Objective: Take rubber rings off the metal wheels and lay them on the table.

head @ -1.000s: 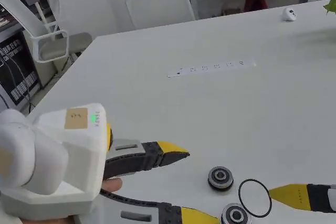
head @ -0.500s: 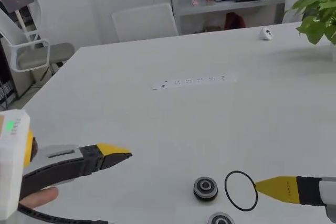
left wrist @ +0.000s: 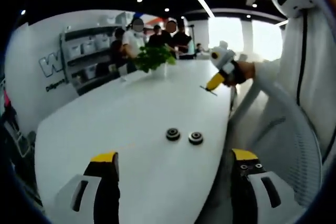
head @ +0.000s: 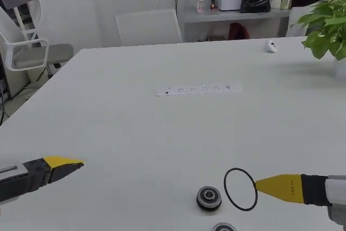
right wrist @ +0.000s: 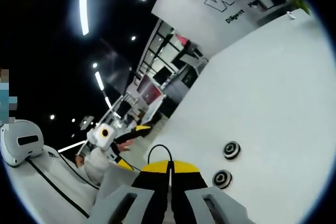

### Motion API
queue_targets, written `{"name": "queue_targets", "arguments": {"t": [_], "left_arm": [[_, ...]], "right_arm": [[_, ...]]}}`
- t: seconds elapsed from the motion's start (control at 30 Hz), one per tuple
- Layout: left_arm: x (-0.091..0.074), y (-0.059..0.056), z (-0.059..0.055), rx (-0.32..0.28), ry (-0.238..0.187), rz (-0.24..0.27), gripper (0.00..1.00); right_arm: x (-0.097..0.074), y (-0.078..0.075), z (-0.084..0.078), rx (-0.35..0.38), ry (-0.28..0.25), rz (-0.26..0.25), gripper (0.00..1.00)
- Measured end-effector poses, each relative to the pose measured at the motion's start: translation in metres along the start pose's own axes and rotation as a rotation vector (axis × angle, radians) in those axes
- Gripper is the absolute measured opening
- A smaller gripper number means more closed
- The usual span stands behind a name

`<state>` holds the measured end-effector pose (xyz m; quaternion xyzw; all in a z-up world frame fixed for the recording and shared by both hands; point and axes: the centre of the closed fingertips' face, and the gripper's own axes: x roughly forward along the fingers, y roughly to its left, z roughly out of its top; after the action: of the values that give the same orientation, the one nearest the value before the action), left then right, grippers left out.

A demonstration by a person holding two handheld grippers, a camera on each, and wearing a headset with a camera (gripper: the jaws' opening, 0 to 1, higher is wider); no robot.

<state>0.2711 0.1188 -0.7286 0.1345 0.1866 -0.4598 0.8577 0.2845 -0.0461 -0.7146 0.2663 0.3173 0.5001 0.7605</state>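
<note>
Right gripper (right wrist: 169,167): jaws pressed together, pinching the rubber ring. In the head view it reaches in from the lower right.
Rubber ring (head: 240,189): a thin black loop caught by one edge in the yellow tips, the rest standing out past them. It sits low in the head view, right of centre. Whether it touches the table I cannot tell.
Left gripper (left wrist: 174,157): jaws spread wide with nothing between them. One yellow tip shows at the lower left of the head view, well apart from the wheels.
First wheel (head: 209,197): lying flat on the table, just left of the ring.
Second wheel (head: 223,226): near the first, cut off by the bottom edge of the head view.
Table (head: 135,128): white.
Power strip (head: 197,89): above centre in the head view.
Plant (head: 327,14): upper right corner.
</note>
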Motion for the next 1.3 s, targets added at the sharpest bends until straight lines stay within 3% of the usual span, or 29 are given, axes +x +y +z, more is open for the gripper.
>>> {"name": "queue_targets", "arguments": {"t": [0.3, 0.47, 1.03, 1.3], "left_arm": [[-0.009, 0.003, -0.02, -0.079, -0.007, 0.028, 0.98], [-0.012, -0.002, -0.028, -0.105, 0.005, 0.022, 1.0], [-0.018, 0.002, -0.039, -0.137, -0.006, 0.029, 1.0], [-0.02, -0.002, -0.044, -0.145, -0.001, 0.025, 1.0]], "right_arm": [[0.01, 0.009, 0.004, -0.038, 0.032, -0.01, 0.0], [0.019, 0.014, 0.003, -0.05, 0.053, -0.005, 0.0], [0.043, 0.021, 0.004, -0.081, 0.092, -0.007, 0.0], [0.057, 0.016, -0.004, -0.098, 0.165, -0.007, 0.0]]}}
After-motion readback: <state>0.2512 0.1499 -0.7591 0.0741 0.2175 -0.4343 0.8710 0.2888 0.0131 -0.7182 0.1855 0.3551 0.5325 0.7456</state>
